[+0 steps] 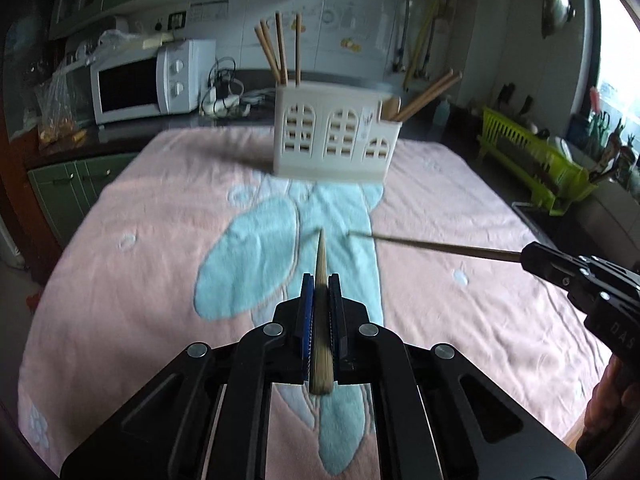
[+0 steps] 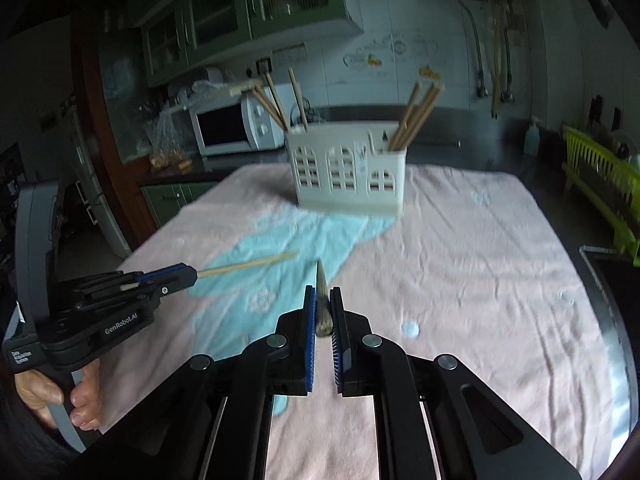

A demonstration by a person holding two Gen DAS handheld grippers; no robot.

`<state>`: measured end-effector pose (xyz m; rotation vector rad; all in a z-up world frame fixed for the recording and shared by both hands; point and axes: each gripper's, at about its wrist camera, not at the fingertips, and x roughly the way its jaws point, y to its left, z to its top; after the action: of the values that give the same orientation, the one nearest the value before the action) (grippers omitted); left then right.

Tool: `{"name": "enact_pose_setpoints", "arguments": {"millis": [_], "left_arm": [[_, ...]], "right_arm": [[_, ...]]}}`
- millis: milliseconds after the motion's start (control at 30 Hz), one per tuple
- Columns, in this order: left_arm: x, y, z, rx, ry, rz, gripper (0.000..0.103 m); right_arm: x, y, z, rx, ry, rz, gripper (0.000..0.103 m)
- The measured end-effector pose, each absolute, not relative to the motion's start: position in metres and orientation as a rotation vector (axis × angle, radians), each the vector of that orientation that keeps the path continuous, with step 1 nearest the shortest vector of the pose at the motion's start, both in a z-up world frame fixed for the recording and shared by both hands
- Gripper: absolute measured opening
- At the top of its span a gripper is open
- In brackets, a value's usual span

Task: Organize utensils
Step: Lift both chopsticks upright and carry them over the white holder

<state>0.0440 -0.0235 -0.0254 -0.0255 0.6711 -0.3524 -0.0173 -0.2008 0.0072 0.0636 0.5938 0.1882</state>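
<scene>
My left gripper [image 1: 320,300] pinches one wooden chopstick [image 1: 320,312] tight between its fingers, tip aimed ahead above the pink towel [image 1: 120,220] on the desk. My right gripper [image 2: 322,308] clamps a second chopstick [image 2: 322,300] likewise. The white holder [image 1: 332,136] stands well ahead, other chopsticks upright inside.

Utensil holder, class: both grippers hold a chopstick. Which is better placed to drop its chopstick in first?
Probably the right gripper, narrowly. In its view the utensil holder looks nearer and almost straight ahead. The left gripper also clamps a chopstick, but the holder looks farther off.
</scene>
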Motion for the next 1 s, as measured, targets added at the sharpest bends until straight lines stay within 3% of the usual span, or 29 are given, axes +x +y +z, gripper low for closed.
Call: {"name": "enact_pose_setpoints", "arguments": {"millis": [1000], "left_arm": [[0.099,-0.016,0.053,-0.11,0.555,-0.448,0.006]], "right_arm": [[0.045,-0.223,0.116,0.009,0.482,0.31,0.007]]}}
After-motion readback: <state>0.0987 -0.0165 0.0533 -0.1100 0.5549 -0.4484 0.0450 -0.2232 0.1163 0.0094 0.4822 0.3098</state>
